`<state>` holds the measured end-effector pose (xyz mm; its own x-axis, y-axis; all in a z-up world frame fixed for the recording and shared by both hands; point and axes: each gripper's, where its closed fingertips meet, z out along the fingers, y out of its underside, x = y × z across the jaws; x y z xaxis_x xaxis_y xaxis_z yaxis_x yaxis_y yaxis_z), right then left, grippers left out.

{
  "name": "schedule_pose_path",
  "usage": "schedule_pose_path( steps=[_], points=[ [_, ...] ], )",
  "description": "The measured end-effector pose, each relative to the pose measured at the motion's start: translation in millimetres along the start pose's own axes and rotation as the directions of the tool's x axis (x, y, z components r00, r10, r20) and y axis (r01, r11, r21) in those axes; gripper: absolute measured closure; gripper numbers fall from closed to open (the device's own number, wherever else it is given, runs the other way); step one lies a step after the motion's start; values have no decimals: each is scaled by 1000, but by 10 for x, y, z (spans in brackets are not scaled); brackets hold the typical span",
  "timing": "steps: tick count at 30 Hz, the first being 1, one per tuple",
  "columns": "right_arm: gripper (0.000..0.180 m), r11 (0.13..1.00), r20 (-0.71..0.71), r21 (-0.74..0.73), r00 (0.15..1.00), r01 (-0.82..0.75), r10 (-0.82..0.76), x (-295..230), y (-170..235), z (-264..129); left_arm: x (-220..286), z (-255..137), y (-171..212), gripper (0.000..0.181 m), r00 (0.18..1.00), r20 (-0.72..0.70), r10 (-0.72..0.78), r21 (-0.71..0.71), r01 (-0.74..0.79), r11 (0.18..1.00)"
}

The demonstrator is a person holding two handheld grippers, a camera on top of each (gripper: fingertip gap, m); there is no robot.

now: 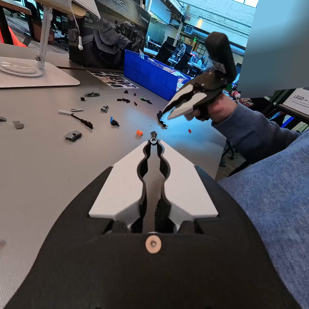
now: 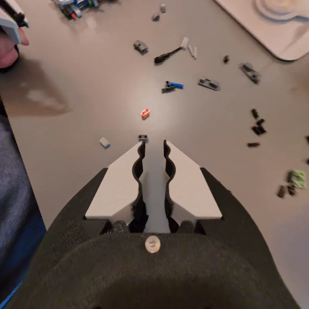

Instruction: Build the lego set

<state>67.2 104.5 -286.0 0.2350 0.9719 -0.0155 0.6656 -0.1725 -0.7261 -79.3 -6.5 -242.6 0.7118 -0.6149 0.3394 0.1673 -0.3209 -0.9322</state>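
Note:
My left gripper (image 1: 153, 141) is shut on a small grey and black connector piece (image 1: 153, 138), held at the fingertips above the grey table (image 1: 50, 167). My right gripper (image 2: 153, 142) is open and empty, just above the table. A small dark piece with two holes (image 2: 143, 138) lies at its left fingertip. In the left wrist view the right gripper (image 1: 166, 115) hovers over a black beam piece (image 1: 161, 120). An orange piece (image 1: 139, 132) (image 2: 145, 112) lies between the grippers. A blue pin on a black connector (image 2: 173, 86) (image 1: 113, 121) lies farther out.
Several loose grey and black parts are scattered over the table, with a light tile (image 2: 104, 142) near its edge. A blue bin (image 1: 150, 75), the set's box (image 1: 108, 36), a sticker sheet (image 1: 113, 79) and a white stand base (image 1: 33, 73) stand behind. A partial build (image 2: 73, 8) lies far off. Some 20 cm of space lies between my two pairs of fingers.

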Motion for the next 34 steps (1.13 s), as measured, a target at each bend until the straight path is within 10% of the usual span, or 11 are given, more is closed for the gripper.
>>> schedule_pose_path(
  steps=[13,34],
  points=[
    [144,966,-251,77,933,-248,260,793,940,-388,-7,37,17,176,1000,-3,-4,-17,4,1000],
    [142,996,-373,47,923,-80,92,755,904,-391,22,132,18,176,1000,8,31,-23,-31,999]
  ],
)
